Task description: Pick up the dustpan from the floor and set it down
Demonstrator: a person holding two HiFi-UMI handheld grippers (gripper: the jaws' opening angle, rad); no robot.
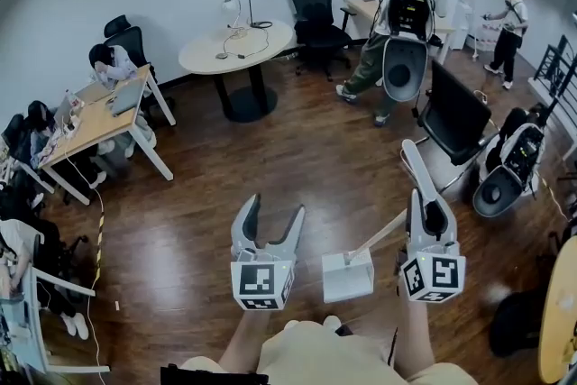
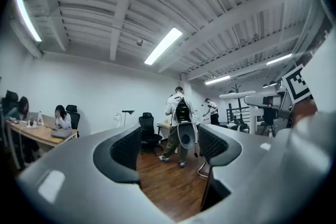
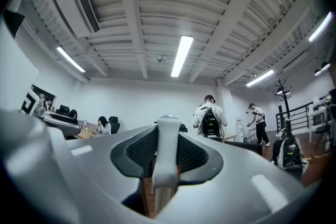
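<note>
Head view: the floor (image 1: 270, 158) is dark, glossy wood planking under white walls. A round white table (image 1: 236, 50) with desk lamps stands near the far wall, and a black office chair (image 1: 315, 9) is just beside it. At the left, a long wooden desk (image 1: 95, 123) has seated people bent over it. A standing person with a backpack (image 1: 401, 4) is at the far side, and a second person (image 1: 507, 27) is further right. Low in the picture, the left gripper (image 1: 269, 225) has its jaws spread with nothing between them. The right gripper (image 1: 425, 210) is pinched on the handle of the white dustpan (image 1: 347, 275). The pan hangs between the two grippers and looks lifted clear of the boards. Its thin shaft (image 1: 386, 236) slants up to the right jaws.

Left gripper view: the jaws stand apart and frame only wood floor and the person with the backpack. Above runs a white beamed ceiling with strip lights (image 2: 163, 45). The desk with its seated people is at the left. The right gripper's marker cube shows at the right edge.

Right gripper view: both pads press on the dustpan's white grip (image 3: 167, 152), which stands upright between them with its rounded end above the jaws. Behind it are the same ribbed ceiling, a ceiling air vent (image 3: 84, 5) and the two standing people.
</note>
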